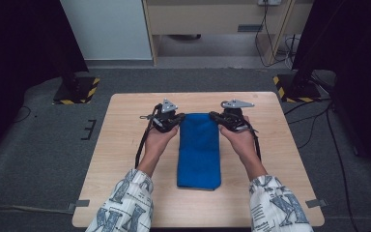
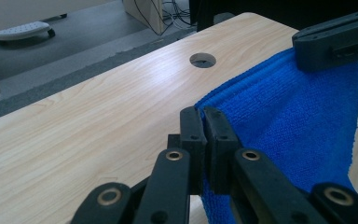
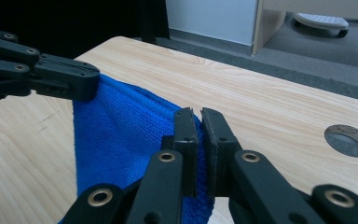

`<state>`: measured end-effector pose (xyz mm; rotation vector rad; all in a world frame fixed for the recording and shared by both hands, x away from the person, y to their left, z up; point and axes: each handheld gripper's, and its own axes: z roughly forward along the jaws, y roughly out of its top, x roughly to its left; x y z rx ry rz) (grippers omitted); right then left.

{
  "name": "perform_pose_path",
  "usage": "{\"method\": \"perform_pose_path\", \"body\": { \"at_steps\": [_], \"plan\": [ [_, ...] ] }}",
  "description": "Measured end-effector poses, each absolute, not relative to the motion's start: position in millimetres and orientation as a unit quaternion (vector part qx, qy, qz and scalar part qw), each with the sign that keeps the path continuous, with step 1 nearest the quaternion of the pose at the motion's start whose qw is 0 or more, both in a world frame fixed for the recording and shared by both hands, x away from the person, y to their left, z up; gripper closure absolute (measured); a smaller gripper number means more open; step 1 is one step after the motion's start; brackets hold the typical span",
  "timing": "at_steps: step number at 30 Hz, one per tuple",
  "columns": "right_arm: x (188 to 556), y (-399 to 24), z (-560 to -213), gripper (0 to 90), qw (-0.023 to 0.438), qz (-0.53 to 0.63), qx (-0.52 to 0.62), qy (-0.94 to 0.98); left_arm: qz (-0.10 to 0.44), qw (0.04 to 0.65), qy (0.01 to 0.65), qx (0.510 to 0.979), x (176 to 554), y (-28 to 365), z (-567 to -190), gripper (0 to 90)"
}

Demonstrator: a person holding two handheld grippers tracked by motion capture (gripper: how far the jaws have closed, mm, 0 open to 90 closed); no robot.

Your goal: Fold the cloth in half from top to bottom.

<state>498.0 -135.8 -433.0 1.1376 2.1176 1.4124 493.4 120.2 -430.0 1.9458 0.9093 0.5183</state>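
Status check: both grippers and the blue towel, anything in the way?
Left gripper shut on the blue towel, far left corner. Right gripper shut on its far right corner. Towel folded long, near end flat on the table. Nothing in the way.

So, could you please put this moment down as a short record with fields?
surface: wooden table
item: folded blue towel, long side running away from the person
left tongs: shut on the towel's far left corner
right tongs: shut on the towel's far right corner
towel's far edge: lifted slightly between the two tongs
table detail: round cable hole
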Motion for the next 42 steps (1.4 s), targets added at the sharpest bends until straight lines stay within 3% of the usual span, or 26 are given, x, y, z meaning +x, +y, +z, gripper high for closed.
{"method": "perform_pose_path", "body": {
  "at_steps": [19, 42],
  "plan": [
    [466.7, -141.7, -435.9, 85.0, 0.166, 0.514, 0.380, 0.751, 0.206, 0.454, 0.343, 0.796, 460.5, 123.7, -428.5, 86.8],
    [417.7, -142.7, -463.3, 84.3, 0.149, 0.506, 0.345, 0.777, 0.187, 0.453, 0.315, 0.812, 406.7, 132.2, -447.9, 86.4]
  ]
}}
